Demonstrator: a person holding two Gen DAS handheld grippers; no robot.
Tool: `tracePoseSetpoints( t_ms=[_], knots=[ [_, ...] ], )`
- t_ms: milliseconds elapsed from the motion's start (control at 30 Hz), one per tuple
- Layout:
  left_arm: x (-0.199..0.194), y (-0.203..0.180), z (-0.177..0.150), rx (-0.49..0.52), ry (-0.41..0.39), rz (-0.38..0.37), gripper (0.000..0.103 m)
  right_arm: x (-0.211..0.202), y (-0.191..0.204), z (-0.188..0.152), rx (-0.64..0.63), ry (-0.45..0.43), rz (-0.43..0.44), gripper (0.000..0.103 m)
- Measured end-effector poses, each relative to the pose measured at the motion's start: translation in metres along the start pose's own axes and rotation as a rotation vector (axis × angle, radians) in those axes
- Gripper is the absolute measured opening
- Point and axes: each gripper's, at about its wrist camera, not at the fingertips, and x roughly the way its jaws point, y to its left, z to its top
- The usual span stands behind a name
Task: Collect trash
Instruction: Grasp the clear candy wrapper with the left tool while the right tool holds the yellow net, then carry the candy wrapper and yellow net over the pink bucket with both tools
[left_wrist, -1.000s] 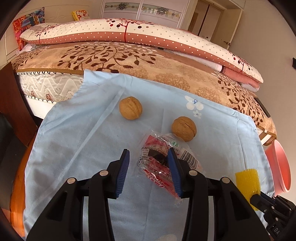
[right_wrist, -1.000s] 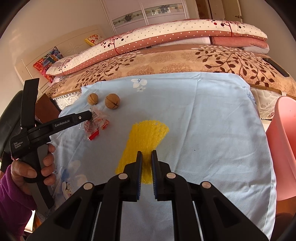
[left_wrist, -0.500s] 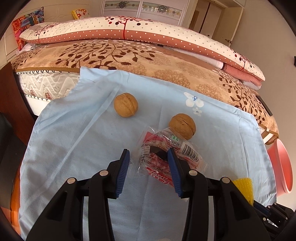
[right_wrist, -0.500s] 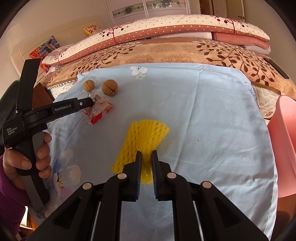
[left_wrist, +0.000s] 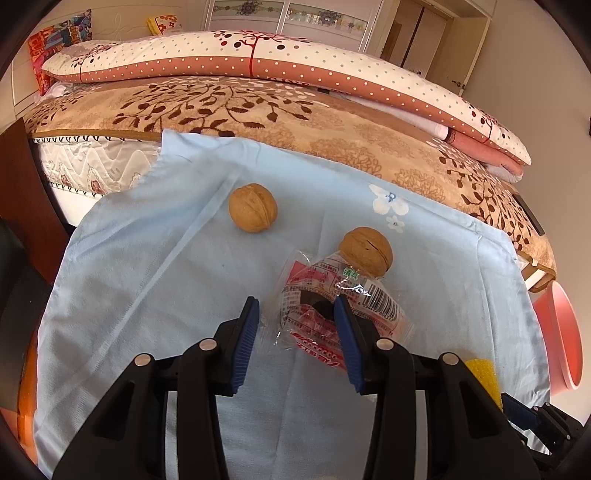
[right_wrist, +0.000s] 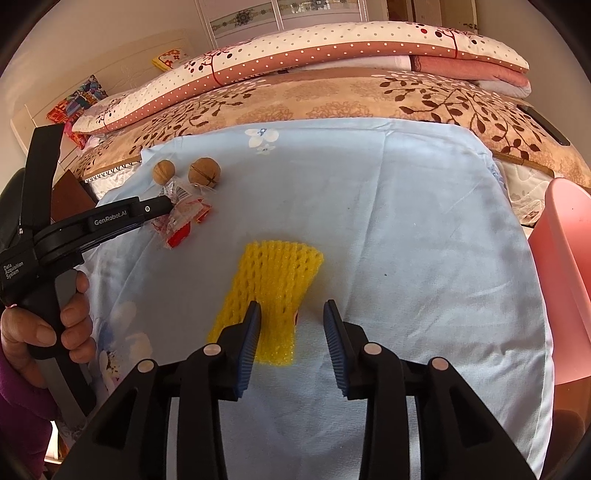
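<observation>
A crumpled clear-and-red plastic wrapper (left_wrist: 332, 291) lies on the light blue cloth (left_wrist: 147, 280). My left gripper (left_wrist: 296, 301) is open around it. The right finger rests over the wrapper and the left finger stands apart from it. In the right wrist view the same wrapper (right_wrist: 181, 221) sits at the tip of the left gripper (right_wrist: 162, 206). A yellow foam net (right_wrist: 273, 280) lies flat on the cloth. My right gripper (right_wrist: 291, 306) hangs over the net's near end; its jaws are opening, with the net between them and untouched by the pads.
Two walnuts (left_wrist: 253, 213) (left_wrist: 365, 251) lie just beyond the wrapper. A pink bin (right_wrist: 569, 280) stands off the cloth's right edge. A person's hand (right_wrist: 66, 317) grips the left tool's handle. Folded quilts are piled on the bed behind.
The right gripper's jaws, shut before, have spread apart over the yellow net. The left gripper stays open around the wrapper, hardly moved.
</observation>
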Motion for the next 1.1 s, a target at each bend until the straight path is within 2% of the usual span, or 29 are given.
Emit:
tracePoseSetpoints(
  t_ms=[300,400,433,467,533,733,933,1100],
  knots=[
    [-0.001,0.002,0.000,-0.010,-0.005,-0.003,0.037,0.000,0.000,0.000,0.000,0.000,-0.002,0.034],
    [-0.003,0.001,0.000,-0.005,-0.014,-0.006,0.028,0.000,0.001,-0.001,-0.005,-0.003,0.005,0.034],
    [-0.005,0.000,0.000,0.000,-0.019,-0.005,0.026,0.000,0.002,-0.001,-0.010,-0.001,0.011,0.030],
    [-0.006,-0.001,0.000,0.008,-0.026,-0.010,0.020,0.000,0.003,-0.001,-0.017,0.000,0.017,0.020],
    [-0.007,-0.006,-0.001,0.031,-0.029,-0.007,0.019,0.000,0.007,-0.001,-0.036,0.000,0.034,0.010],
    [-0.022,-0.031,-0.011,0.134,-0.081,-0.013,0.017,-0.015,0.022,-0.003,-0.116,-0.061,0.046,0.008],
    [-0.041,-0.070,-0.016,0.176,-0.091,-0.108,0.017,-0.044,0.009,0.002,-0.097,-0.134,0.014,0.009],
    [-0.055,-0.121,-0.013,0.231,-0.109,-0.209,0.017,-0.075,-0.042,0.006,0.015,-0.200,-0.089,0.009]
  ],
)
